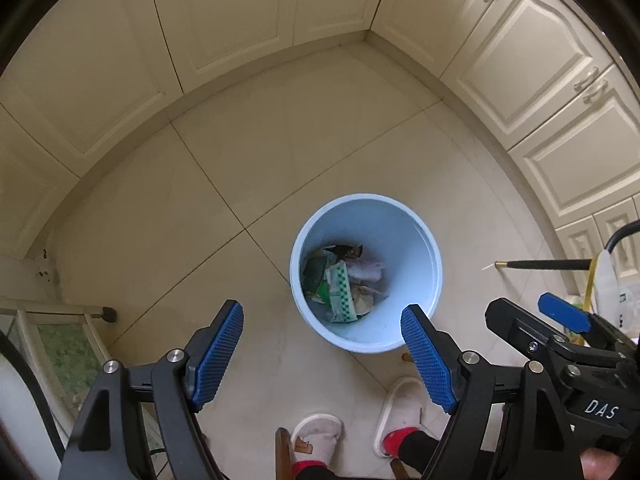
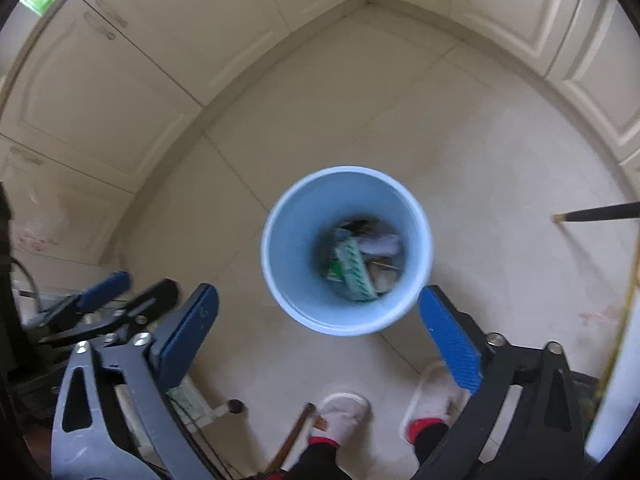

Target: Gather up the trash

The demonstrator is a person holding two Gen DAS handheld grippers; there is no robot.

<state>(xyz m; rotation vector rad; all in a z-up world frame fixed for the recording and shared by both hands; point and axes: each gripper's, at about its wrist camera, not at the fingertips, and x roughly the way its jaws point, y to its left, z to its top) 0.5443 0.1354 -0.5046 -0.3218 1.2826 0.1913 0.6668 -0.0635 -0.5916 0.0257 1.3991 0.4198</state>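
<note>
Above the tiled floor, both the left gripper [image 1: 322, 350] and right gripper [image 2: 320, 336] hang spread and empty over the blue bin [image 1: 424, 240] of trash [image 1: 344, 280], seemingly between drops; next calls for finding another piece.

Cream cabinet doors [image 1: 224, 20] line two walls, meeting at a corner. Pale floor tiles [image 1: 168, 216] below. White slippers [image 1: 316, 434] over red socks (both feet planted). Black rod with a brass tip [image 1: 544, 265] at right. Glass-topped stand [image 1: 52, 332] at left.
</note>
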